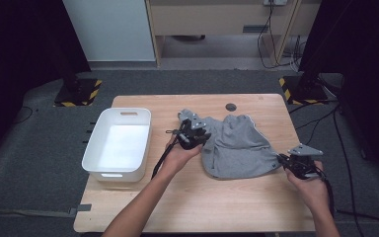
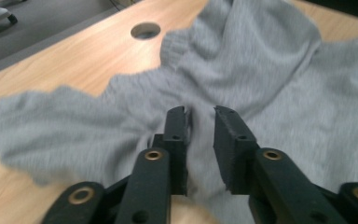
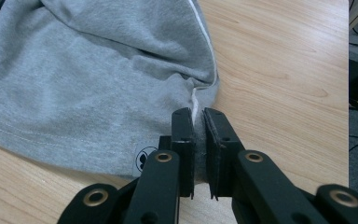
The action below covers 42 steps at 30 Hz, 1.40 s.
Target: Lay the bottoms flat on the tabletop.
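On the wooden desk point(image 1: 128, 207), a grey garment point(image 1: 237, 148) is lying crumpled right of centre, with a white bin point(image 1: 118, 143) standing empty at its nine o'clock, well apart from the cloth. The right claw point(image 1: 282, 159), at the garment's four o'clock corner, is gripping the hem: in the right gripper view its jaws are standing almost together, with the seamed corner of the garment point(image 3: 98, 84) pinched between them beside a small printed label point(image 3: 142, 157). The left claw point(image 1: 193, 140) is hovering at the garment's nine o'clock edge, over a bunched fold; in the left gripper view the left claw point(image 2: 200, 122) is showing a narrow gap, with cloth lying under and beyond the jaws but none visibly pressed between the pads, and the picture is blurring there. A round cable hole point(image 1: 231, 106) is sitting in the desk at the garment's twelve o'clock.

Judged from this layout, the work is standing at an early stage. One corner is secured; a second hold on the opposite side is not yet made. The garment is neither spread flat nor folded, and nothing is resting in the bin. What is remaining appears to be taking the second grip, drawing the cloth out between the two claws, and then folding it or carrying it to the bin, which of the two the pictures are not settling.
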Each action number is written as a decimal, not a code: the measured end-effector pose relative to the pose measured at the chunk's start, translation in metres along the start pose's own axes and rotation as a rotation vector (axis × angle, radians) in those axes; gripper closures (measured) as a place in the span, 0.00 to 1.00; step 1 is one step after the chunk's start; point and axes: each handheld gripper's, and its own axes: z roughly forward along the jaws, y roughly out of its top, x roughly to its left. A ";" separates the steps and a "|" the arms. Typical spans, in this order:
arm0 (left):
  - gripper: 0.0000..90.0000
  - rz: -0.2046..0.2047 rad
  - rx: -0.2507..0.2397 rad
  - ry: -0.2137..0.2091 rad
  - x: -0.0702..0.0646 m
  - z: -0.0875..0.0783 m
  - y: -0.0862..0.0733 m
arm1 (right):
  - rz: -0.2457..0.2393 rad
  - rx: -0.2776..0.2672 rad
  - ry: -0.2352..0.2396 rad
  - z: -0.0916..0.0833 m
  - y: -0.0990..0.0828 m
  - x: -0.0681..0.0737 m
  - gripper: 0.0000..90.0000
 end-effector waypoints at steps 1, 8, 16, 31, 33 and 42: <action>0.85 0.009 0.010 0.009 -0.001 -0.001 -0.005 | 0.000 0.000 0.000 0.000 0.000 0.000 0.93; 0.93 -0.015 0.073 0.044 0.001 0.008 -0.032 | -0.003 -0.002 -0.002 0.000 0.001 0.002 0.92; 0.95 -0.018 0.140 0.047 0.002 0.033 -0.047 | 0.001 -0.008 0.000 -0.001 0.001 0.002 0.92; 0.89 -0.069 0.019 -0.026 -0.003 0.034 -0.029 | 0.005 -0.008 0.005 0.000 0.001 0.002 0.91; 0.87 -0.087 0.006 -0.043 -0.005 0.036 -0.026 | 0.007 -0.007 0.005 0.000 0.001 0.003 0.91; 0.81 -0.080 0.006 -0.055 -0.017 0.048 -0.016 | 0.007 -0.009 0.012 0.000 0.000 0.002 0.91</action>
